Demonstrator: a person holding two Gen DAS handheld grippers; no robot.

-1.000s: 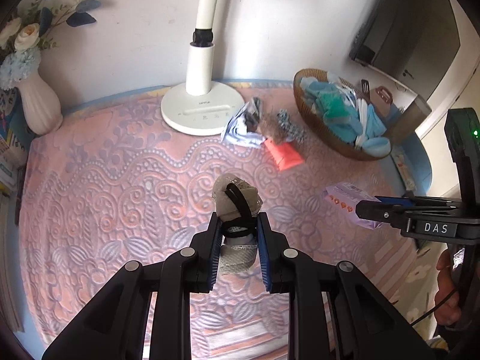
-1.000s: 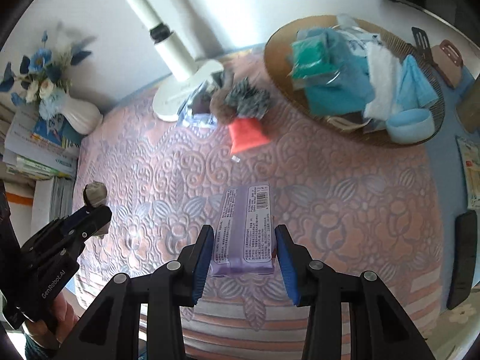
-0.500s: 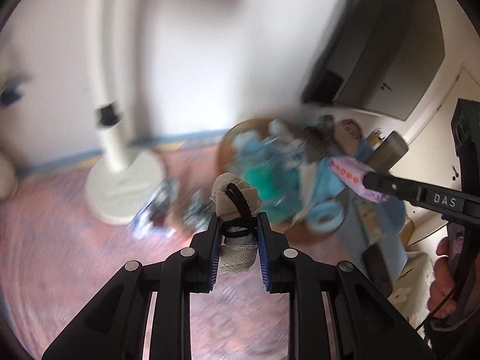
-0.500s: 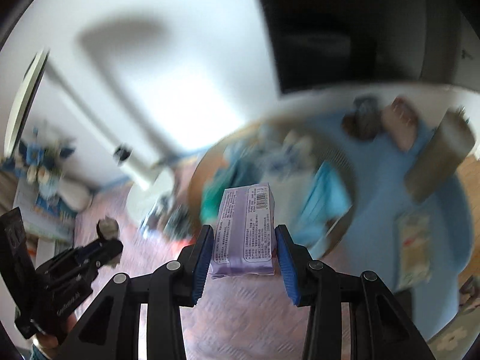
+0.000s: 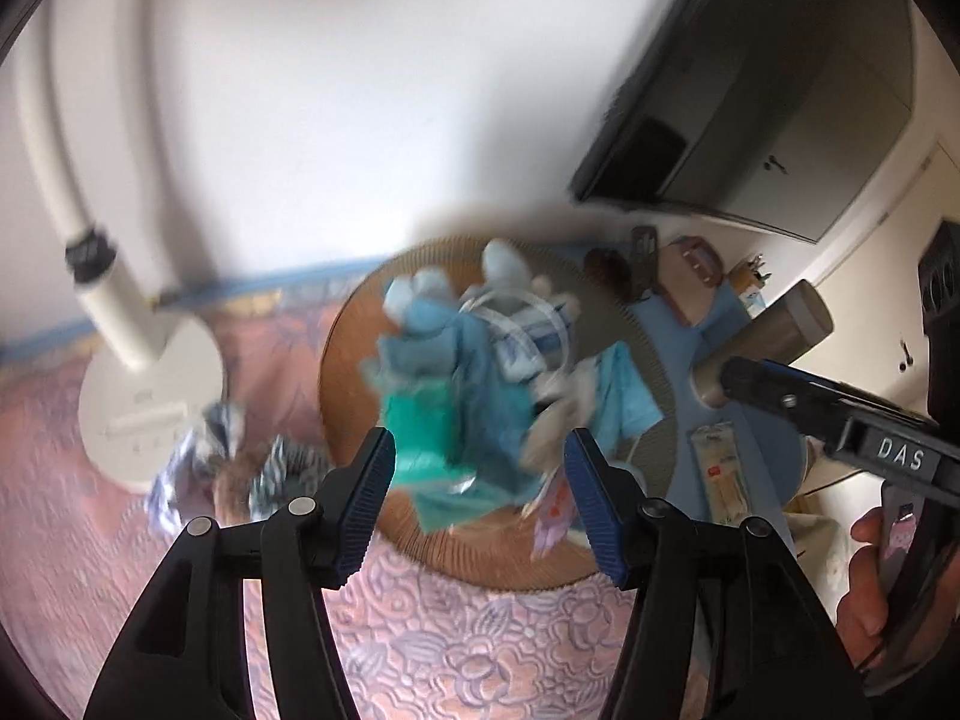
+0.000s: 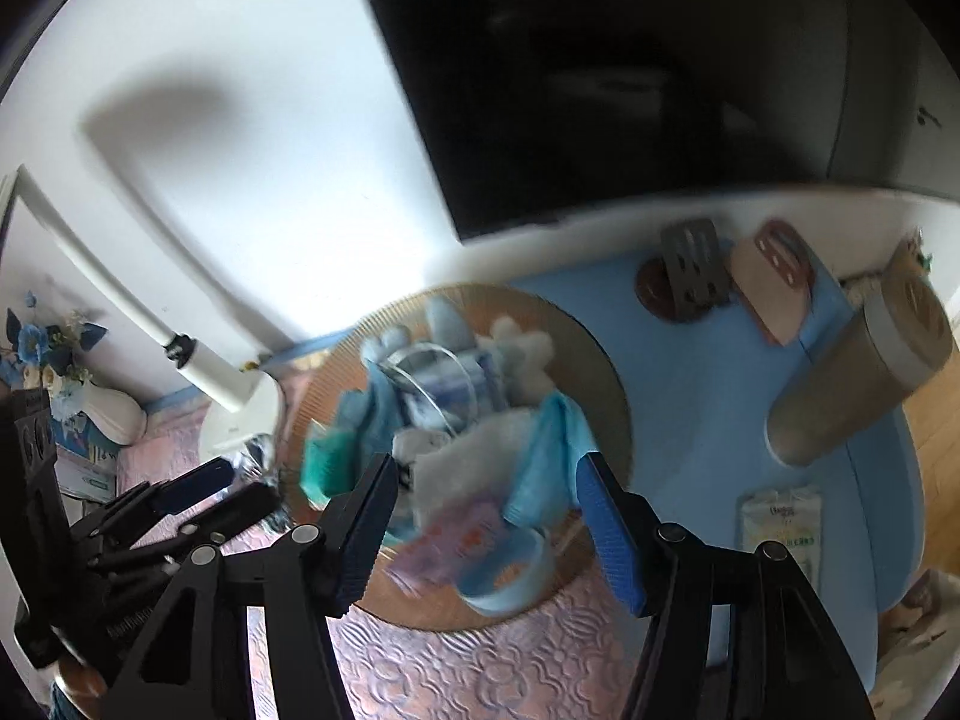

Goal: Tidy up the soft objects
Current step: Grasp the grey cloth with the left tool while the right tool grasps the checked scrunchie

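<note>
My left jaws [image 5: 478, 495] stand wide apart with nothing between them, and so do my right jaws [image 6: 486, 525]. Just past both sits the round wicker basket [image 5: 480, 564], heaped with blue and teal cloths [image 5: 462, 372] too blurred to sort. The purple packet [image 6: 456, 534] lies at the basket's near edge beyond my right jaws; the left view shows only a sliver of it. Only the right view shows the flower vase [image 6: 114, 417], far left. Only the left view shows the lamp base [image 5: 150, 396] whole.

White lamp [image 5: 150, 414], grey tumbler [image 6: 858, 384].
</note>
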